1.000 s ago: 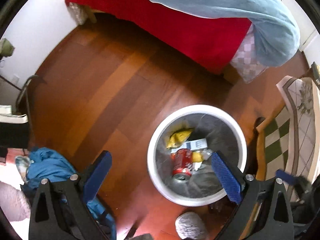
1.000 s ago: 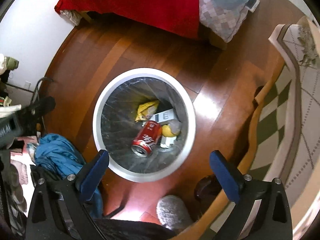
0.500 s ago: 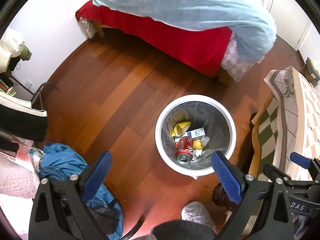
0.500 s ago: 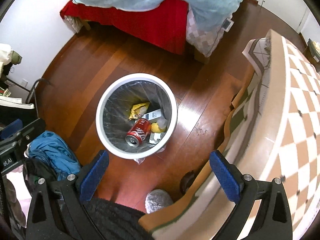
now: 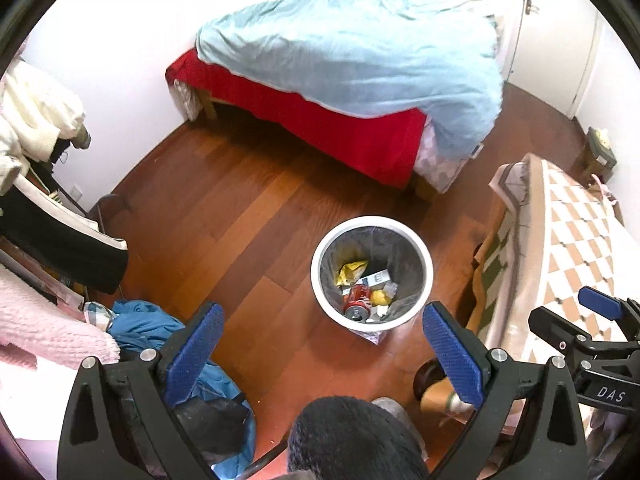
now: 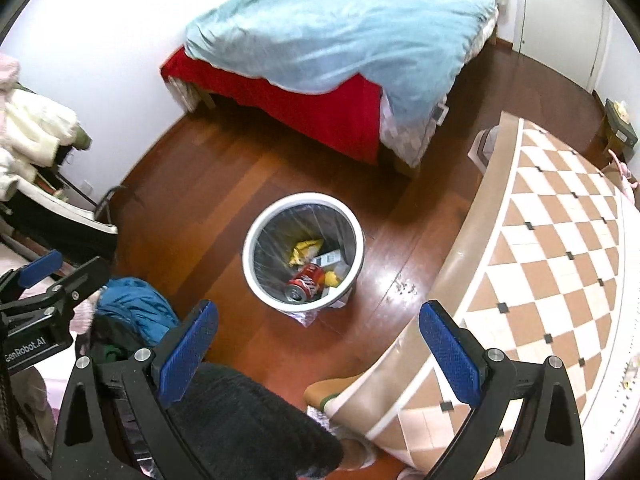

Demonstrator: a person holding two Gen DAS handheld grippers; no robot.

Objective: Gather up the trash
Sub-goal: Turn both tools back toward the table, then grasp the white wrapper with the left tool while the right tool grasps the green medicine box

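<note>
A: What do the two tools look like?

B: The left gripper (image 5: 322, 346) and the right gripper (image 6: 318, 342) both have their blue-padded jaws spread wide, with nothing between them.

A: And the trash?

B: It sits in the round white plastic bin lined with a clear bag (image 5: 425, 254), standing on the floor ahead of both sets of jaws, nearer the left gripper's right jaw. Inside lie a red drink can (image 6: 306, 281) on its side, a crumpled yellow wrapper (image 5: 350, 271) and a small white-and-dark box (image 5: 376, 278).

A: The room?

B: Glossy reddish-brown wooden plank floor (image 5: 224, 216). Beyond the bin, a bed with a red sheet and a rumpled pale-blue cover (image 6: 340, 28). A checkered orange-and-white cloth surface (image 6: 560, 240) lies right of the right jaws; a blue garment heap (image 5: 144, 326) sits by the left jaw.
</note>
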